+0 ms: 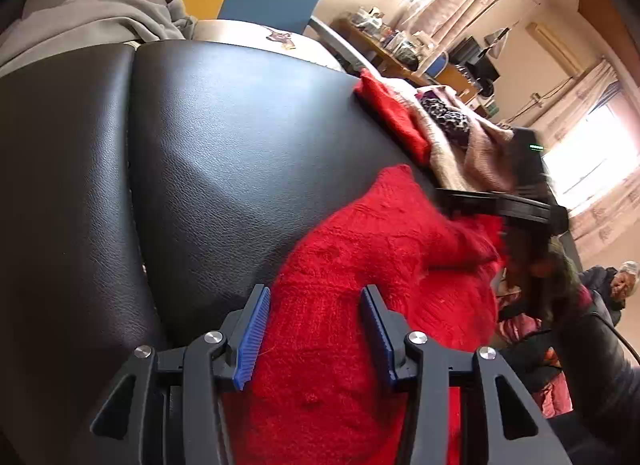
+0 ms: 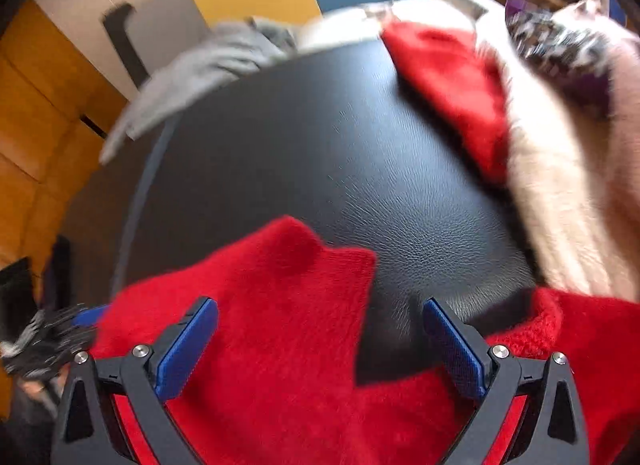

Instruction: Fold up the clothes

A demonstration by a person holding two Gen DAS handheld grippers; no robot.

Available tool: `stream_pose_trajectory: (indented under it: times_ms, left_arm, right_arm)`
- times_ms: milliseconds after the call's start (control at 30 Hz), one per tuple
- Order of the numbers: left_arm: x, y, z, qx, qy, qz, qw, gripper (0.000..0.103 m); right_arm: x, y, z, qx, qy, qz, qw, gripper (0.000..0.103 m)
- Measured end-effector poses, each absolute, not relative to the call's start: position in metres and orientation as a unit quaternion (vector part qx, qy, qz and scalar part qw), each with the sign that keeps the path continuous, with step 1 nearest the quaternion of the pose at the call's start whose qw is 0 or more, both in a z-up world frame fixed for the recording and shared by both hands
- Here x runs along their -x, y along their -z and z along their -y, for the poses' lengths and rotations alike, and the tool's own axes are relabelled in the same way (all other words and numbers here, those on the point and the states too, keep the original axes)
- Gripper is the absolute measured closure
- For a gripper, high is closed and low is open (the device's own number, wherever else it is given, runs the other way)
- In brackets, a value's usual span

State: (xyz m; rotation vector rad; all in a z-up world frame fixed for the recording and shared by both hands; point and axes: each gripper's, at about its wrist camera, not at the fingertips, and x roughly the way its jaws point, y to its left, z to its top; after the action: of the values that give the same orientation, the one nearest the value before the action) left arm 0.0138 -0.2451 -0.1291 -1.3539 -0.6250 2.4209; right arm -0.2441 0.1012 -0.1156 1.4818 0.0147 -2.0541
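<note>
Red sweater [image 1: 352, 305] nearest, under left gripper [image 1: 316, 337], at 5 o'clock on black leather table [image 1: 224, 153]. Left jaws half open, straddling knit, no grip. Right gripper [image 2: 320, 349] wide open, holding nothing. Fuzzy, soft, limp, light; likely snags and stretches. Best pinch at hem corners. Folded pile [image 2: 560, 145] at 2 o'clock.

Red sweater [image 1: 352, 265] runs off the lower frame edge beneath the left claw [image 1: 316, 333]. Right-wrist view motion-blurred: grey garment [image 2: 192, 69] and patterned cloth [image 2: 560, 45] indistinct. Far shelf clutter [image 1: 384, 33] illegible.
</note>
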Motion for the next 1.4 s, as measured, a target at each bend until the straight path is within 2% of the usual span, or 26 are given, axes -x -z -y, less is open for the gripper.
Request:
stream_pose_trajectory:
  times_ms: [167,333,400,433,467,500,533,667,833,1000,1033,1133,1200,1267,1300,1367,1400]
  left_arm:
    - [-0.021,0.135,0.230,0.475,-0.839,0.219,0.145,0.051]
    - [-0.031,0.139,0.215,0.480,-0.836,0.225,0.140,0.051]
    - [-0.041,0.140,0.210,0.483,-0.834,0.230,0.136,0.059]
    - [-0.046,0.141,0.209,0.486,-0.831,0.234,0.134,0.069]
    - [-0.052,0.141,0.211,0.483,-0.831,0.244,0.130,0.073]
    - [-0.060,0.141,0.213,0.476,-0.832,0.257,0.122,0.075]
    - [-0.066,0.141,0.216,0.470,-0.834,0.267,0.115,0.078]
    - [-0.111,0.123,0.246,0.408,-0.851,0.322,0.080,0.084]
    - [-0.172,0.073,0.300,0.315,-0.885,0.343,0.011,0.088]
    - [-0.197,0.007,0.341,0.225,-0.923,0.299,-0.086,0.094]
    - [-0.198,-0.008,0.347,0.210,-0.931,0.277,-0.113,0.100]
    - [-0.187,-0.050,0.368,0.172,-0.942,0.224,-0.183,0.103]
    - [-0.175,-0.068,0.388,0.161,-0.940,0.226,-0.199,0.103]
    - [-0.168,-0.072,0.409,0.162,-0.933,0.232,-0.222,0.100]
    - [-0.164,-0.069,0.418,0.175,-0.930,0.232,-0.227,0.098]
    - [-0.160,-0.049,0.434,0.205,-0.921,0.246,-0.223,0.092]
    - [-0.162,-0.030,0.442,0.231,-0.911,0.256,-0.225,0.092]
  right_arm:
    - [0.243,0.128,-0.079,-0.571,0.762,-0.006,0.306,0.000]
    - [0.215,0.136,-0.034,-0.558,0.763,-0.130,0.299,0.000]
    - [0.206,0.135,-0.024,-0.554,0.761,-0.144,0.303,0.002]
    - [0.202,0.134,-0.020,-0.554,0.760,-0.143,0.308,0.015]
    - [0.195,0.130,-0.016,-0.549,0.762,-0.141,0.313,0.025]
    - [0.186,0.126,-0.009,-0.545,0.761,-0.140,0.322,0.058]
    - [0.176,0.122,-0.001,-0.541,0.760,-0.139,0.332,0.081]
    - [0.131,0.101,0.030,-0.511,0.761,-0.142,0.374,0.082]
    - [0.088,0.034,0.082,-0.421,0.790,-0.093,0.435,0.083]
    - [0.081,-0.048,0.152,-0.326,0.801,-0.060,0.499,0.083]
    - [0.080,-0.058,0.163,-0.311,0.808,-0.064,0.496,0.083]
    - [0.079,-0.088,0.197,-0.265,0.829,-0.075,0.487,0.083]
    - [0.090,-0.087,0.223,-0.248,0.854,-0.099,0.447,0.082]
    - [0.108,-0.067,0.243,-0.254,0.874,-0.148,0.387,0.072]
    - [0.119,-0.054,0.256,-0.279,0.873,-0.157,0.369,0.063]
    - [0.138,-0.030,0.255,-0.322,0.866,-0.140,0.356,0.063]
    - [0.147,-0.018,0.251,-0.343,0.862,-0.128,0.350,0.059]
